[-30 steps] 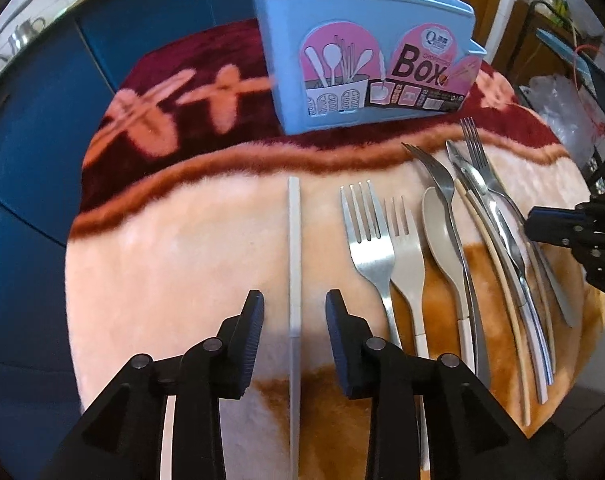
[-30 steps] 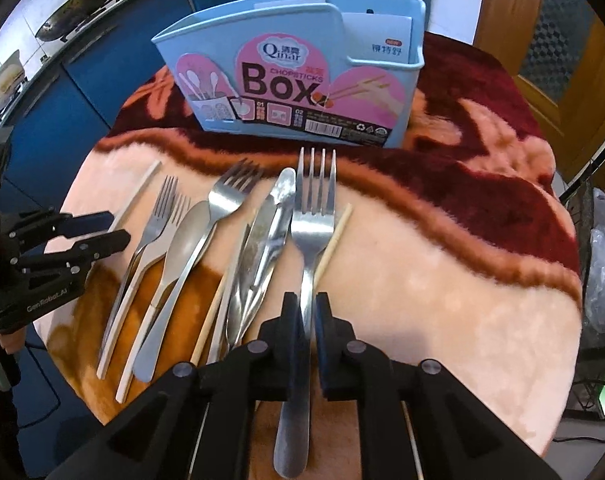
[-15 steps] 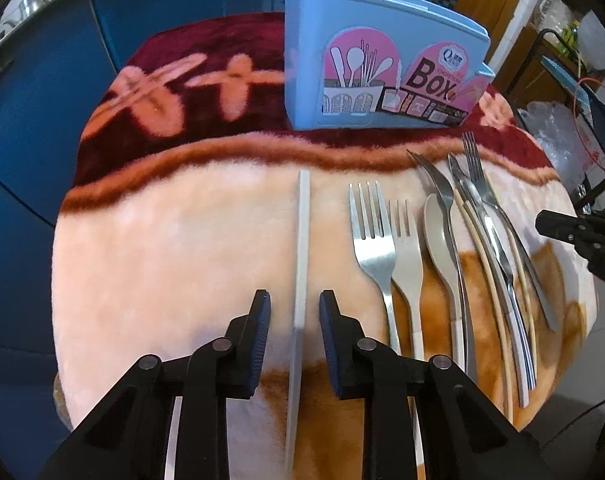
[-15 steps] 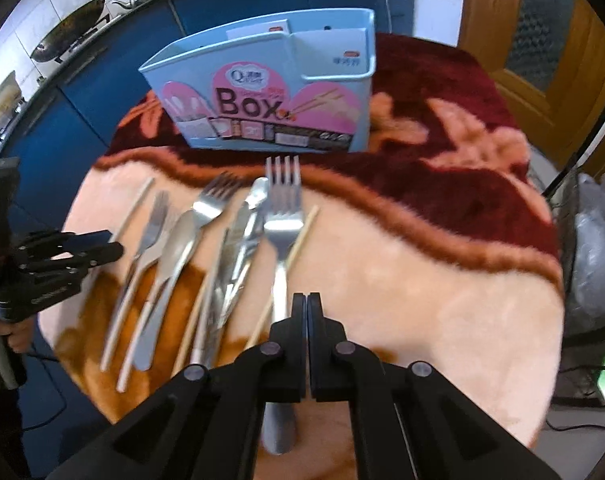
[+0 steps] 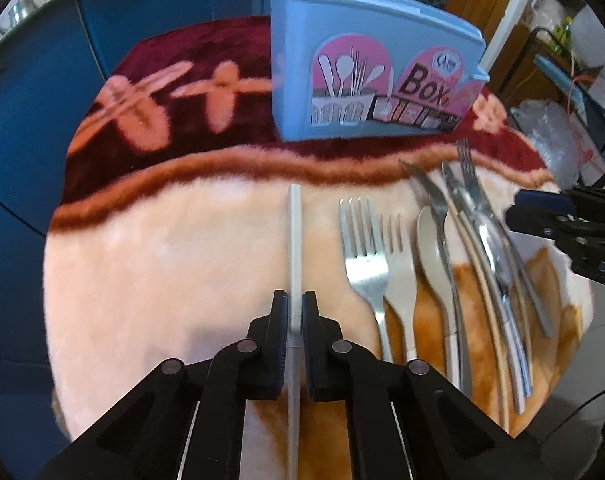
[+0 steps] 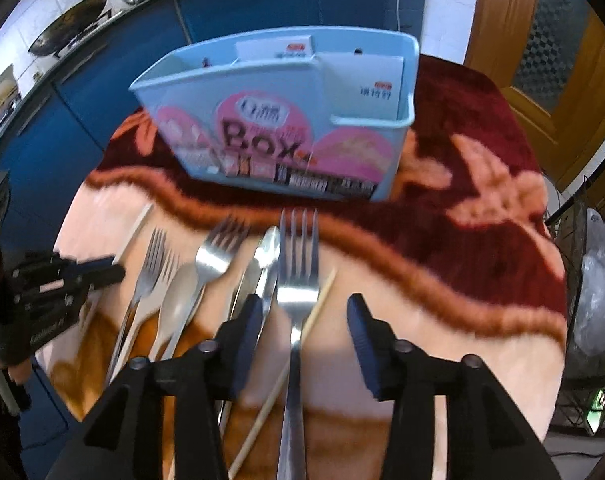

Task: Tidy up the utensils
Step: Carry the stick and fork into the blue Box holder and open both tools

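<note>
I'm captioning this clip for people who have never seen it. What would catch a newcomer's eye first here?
Probably the light blue utensil box with its pink "Box" label, standing on the dark red part of the plush blanket. In front of it a row of forks, spoons and chopsticks lies side by side. The left gripper is closing on a pale chopstick, while the right gripper is opening around a steel fork.
</note>
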The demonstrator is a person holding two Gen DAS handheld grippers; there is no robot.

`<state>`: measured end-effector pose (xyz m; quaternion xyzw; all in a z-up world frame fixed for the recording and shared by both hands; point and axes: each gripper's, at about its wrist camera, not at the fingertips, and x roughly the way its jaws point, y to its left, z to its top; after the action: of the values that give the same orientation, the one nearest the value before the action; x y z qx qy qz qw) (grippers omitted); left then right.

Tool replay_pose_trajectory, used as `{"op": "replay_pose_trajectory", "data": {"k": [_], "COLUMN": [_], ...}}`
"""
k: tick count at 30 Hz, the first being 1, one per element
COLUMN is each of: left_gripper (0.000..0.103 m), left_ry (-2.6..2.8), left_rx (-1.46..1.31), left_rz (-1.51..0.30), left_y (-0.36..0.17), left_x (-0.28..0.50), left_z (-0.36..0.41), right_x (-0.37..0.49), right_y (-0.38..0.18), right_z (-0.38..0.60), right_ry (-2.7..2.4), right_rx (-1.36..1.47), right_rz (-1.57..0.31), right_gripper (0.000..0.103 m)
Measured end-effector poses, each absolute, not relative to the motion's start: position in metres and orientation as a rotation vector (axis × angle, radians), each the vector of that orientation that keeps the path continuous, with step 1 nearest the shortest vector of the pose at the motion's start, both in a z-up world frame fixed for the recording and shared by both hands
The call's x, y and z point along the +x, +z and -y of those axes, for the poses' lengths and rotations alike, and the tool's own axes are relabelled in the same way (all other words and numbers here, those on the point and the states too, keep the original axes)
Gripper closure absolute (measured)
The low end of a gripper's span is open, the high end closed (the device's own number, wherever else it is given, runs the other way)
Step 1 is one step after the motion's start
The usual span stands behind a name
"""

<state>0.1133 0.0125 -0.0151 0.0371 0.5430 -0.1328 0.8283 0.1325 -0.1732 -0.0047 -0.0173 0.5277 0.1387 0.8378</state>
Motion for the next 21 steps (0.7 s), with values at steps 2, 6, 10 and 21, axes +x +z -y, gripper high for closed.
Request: {"op": "replay_pose_trajectory", "data": {"k": [2,6,10,21], "left_gripper": [0.096,0.097,0.097,0.097], "left_ry": [-0.291,-0.305,-0.331,-0.385], "left_rx": [0.049,-0.009,-0.069,-0.102], "left_rz": [-1.124,-1.074,-0.982,-0.779], "left_y": [-0.015,-0.013,-0.002,0.034], "left_x": [0.115,0.116,0.113,0.103], "left_z": [-0.015,-0.021,-0.024,-0.009], "right_x": [0.142,0.158,0.166,0.138], "right_y": [-0.008,-0.017,-0.023,-0.007], "right_z": [0.174,0.178,0.186,0.191], "right_ry": [0.301,0.32,0.371,0.438], "right_rx": [-0.02,0.013,0.049,0.037], "right_rz": [-1.113,-1.095,-1.074,-0.915], "right_gripper": [0.055,0.055,0.055,0.094]}}
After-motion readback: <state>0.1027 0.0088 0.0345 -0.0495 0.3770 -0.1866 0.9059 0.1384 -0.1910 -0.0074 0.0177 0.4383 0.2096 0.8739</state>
